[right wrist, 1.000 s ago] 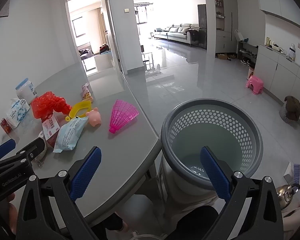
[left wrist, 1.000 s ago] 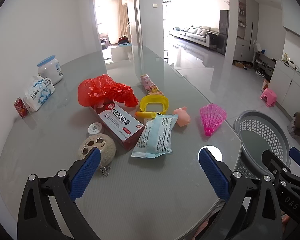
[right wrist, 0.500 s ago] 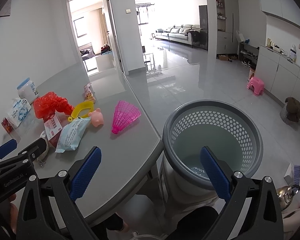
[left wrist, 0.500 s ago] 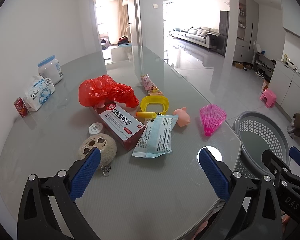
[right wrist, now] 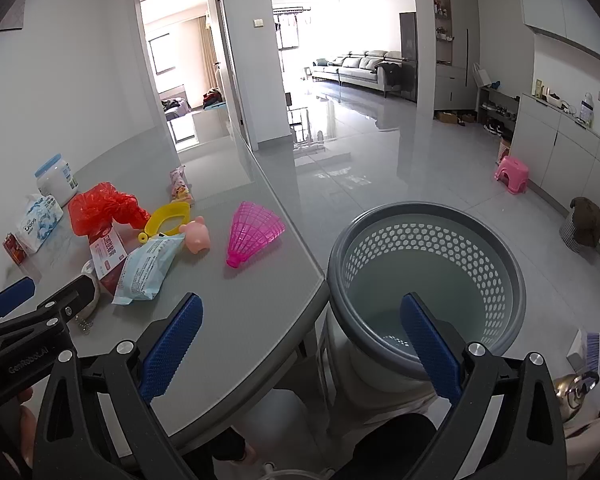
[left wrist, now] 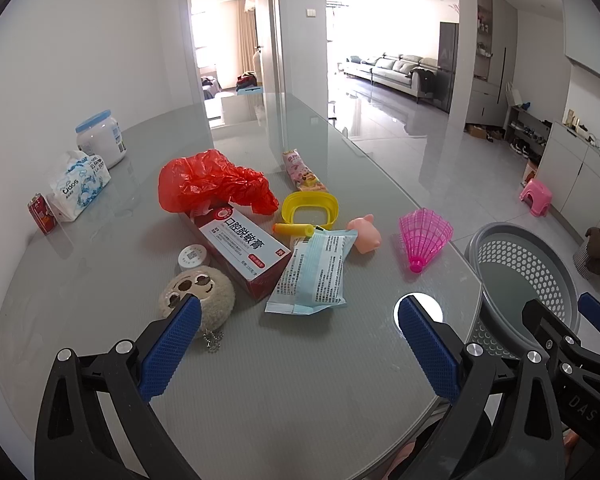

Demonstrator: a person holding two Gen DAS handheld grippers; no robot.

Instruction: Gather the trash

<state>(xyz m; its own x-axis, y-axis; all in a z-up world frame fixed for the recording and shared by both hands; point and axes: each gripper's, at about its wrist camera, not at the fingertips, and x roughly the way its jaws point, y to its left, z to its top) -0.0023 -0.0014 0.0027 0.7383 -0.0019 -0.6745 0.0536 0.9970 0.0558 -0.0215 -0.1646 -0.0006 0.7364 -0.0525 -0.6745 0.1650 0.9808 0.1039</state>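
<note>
Since a second ago the left gripper (left wrist: 296,342) has eased slightly forward over the glass table (left wrist: 260,380), so the clutter sits a little lower and nearer in its view; the right gripper (right wrist: 298,344) has drifted a touch left, the table edge filling more of its frame; nothing on the table has moved. Both grippers' jaws stand wide apart and hold nothing; the left hangs over the near table, the right over the gap between the table edge and the grey perforated basket (right wrist: 512,280) standing on the floor just beside the table.

The trash lies mid-table: a crumpled red plastic bag (left wrist: 212,182) resting against a red-and-white box (left wrist: 246,246) printed 口腔脱敏膏; a pale blue packet (left wrist: 316,276) of small, unreadable print overlapping the box's near corner; a pink snack wrapper (left wrist: 302,170) farther back. Around them: a yellow scoop (left wrist: 310,210), a pink pig toy (left wrist: 366,236), a pink shuttlecock (left wrist: 422,236), a round plush keychain (left wrist: 204,294), a small white jar (left wrist: 194,256). By the wall, a tissue pack (left wrist: 80,186) reads "Cidos"; the "GenRobot.AI" mark shows on the left gripper's body in the right view.
</note>
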